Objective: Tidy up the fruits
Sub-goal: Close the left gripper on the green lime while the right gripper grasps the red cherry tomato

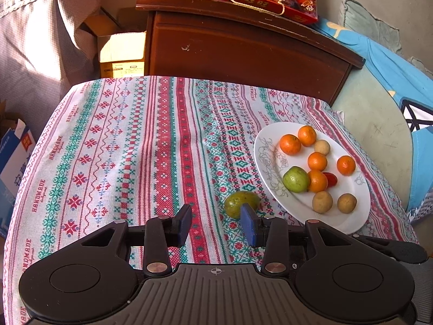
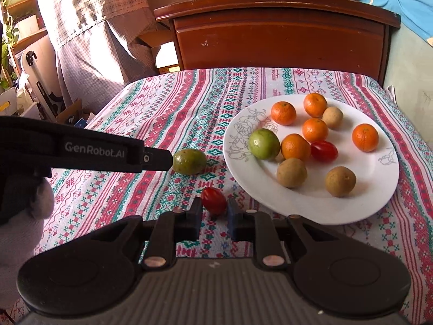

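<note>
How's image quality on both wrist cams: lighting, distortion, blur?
Left wrist view: warm sunlight from the left, the curtain blown out; strong fisheye bend on the tablecloth edges; fruit on the plate sharp. Right wrist view: same warm cast, glare on the curtain, dark vignette corners, cherry tomato in focus.

White plate [image 2: 379, 205] with grey line flowers; tablecloth [image 1: 121, 149] striped red, teal, white; oranges [image 2: 283, 113] orange.

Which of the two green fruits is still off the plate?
The duller green fruit on the cloth beside the left gripper; the brighter one sits on the plate.
</note>
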### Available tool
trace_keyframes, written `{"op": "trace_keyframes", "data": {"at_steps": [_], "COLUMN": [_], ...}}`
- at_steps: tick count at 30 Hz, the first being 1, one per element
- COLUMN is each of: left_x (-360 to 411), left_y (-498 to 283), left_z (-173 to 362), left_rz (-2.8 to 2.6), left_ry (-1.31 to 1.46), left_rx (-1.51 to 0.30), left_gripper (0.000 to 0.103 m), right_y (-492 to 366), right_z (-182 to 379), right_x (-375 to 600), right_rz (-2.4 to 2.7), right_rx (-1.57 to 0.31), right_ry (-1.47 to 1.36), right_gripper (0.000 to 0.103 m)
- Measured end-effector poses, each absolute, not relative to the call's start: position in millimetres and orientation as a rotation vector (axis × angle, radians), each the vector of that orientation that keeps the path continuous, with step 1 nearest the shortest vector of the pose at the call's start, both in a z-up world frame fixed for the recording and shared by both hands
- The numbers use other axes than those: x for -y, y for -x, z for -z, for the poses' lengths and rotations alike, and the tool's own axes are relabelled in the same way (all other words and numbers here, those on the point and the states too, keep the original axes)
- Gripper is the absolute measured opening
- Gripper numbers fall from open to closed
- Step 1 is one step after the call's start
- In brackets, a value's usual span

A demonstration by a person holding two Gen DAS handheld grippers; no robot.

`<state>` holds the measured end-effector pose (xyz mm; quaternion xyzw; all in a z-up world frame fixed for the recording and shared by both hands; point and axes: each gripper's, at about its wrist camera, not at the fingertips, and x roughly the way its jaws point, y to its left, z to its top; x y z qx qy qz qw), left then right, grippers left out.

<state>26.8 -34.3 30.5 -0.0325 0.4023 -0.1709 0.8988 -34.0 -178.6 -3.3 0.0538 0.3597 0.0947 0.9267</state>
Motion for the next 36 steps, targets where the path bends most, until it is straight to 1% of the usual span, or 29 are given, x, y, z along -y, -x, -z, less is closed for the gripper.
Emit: {"op": "trace_keyframes", "data": {"at_steps": [10,14,24,29,33,36], "left_x": [52,55,63,65,64,61], "left_y": [-32,-34,-35,-34,-33,-33], "left_z": [-18,-15,-9,-8,-7,-10], "left_rz": [0.394,0.403,0.413,0.431,0.436,0.423], "left_ry": [0.032,0.025,-0.012,-0.019,-0.005,0.011], "left_rx": [-0.821,-0.813,-0.793,-0.781,-0.774,-0.772], "left_gripper": [0.039,0.039,0.038,0.036,0.030,0.030], "right_y": [36,36,34,33,34,35], "right_z": [3,4,5,5,4,2], "right_x": [187,187,187,187,187,188], "right_rz": [-0.174,-0.177,-0.175,-0.177,-0.176,-0.175], "right_rx": [-0.742,-0.737,-0.733,-0.735,-0.736,-0.733], "right_ry": [-0.134,-0.136,-0.133,-0.127,-0.128,-0.130], "right_gripper": [0.018,0.021,0.021,0.020,0.019,0.019]}}
